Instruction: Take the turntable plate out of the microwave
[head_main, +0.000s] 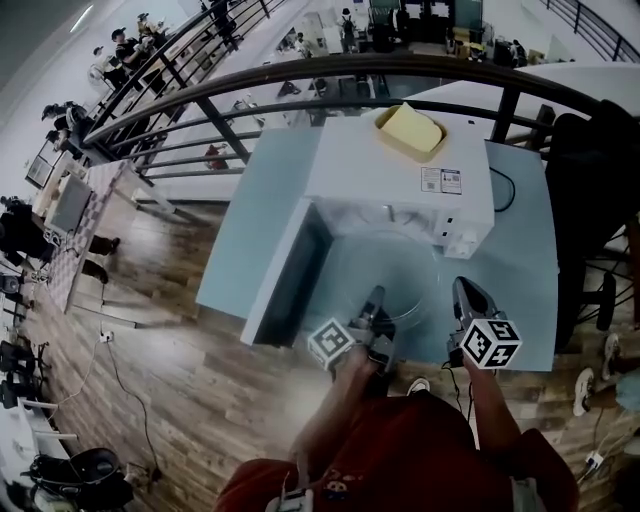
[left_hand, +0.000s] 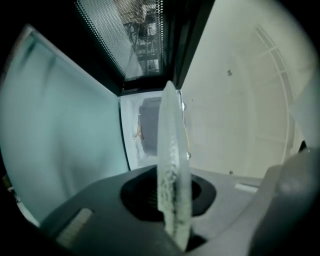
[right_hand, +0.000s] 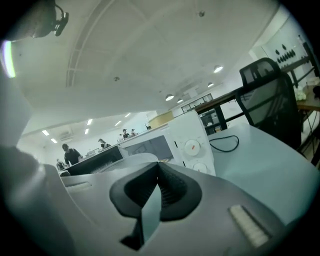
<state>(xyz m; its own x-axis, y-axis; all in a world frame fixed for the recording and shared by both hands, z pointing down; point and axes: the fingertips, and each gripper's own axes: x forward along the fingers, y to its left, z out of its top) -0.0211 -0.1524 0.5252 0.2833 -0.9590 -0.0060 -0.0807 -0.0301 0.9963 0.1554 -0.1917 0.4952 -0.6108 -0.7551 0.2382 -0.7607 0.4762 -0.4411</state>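
Glass, clear and speckled, fills the slot of the left gripper (left_hand: 172, 200): its jaws are clamped on the rim of the turntable plate (left_hand: 171, 145), seen edge-on. From that grip the plate runs straight ahead toward the white microwave (head_main: 400, 185). It lies roughly flat over the pale blue worktop (head_main: 520, 270), at the oven's mouth and beside the open door (head_main: 285, 275). The right gripper (right_hand: 157, 175) sits just beside the plate's right edge with its jaws pressed together; whether they pinch the rim cannot be told. The left hand plainly carries the plate, so the coming pull likely runs back toward the person, away from the cavity, keeping the disc level.
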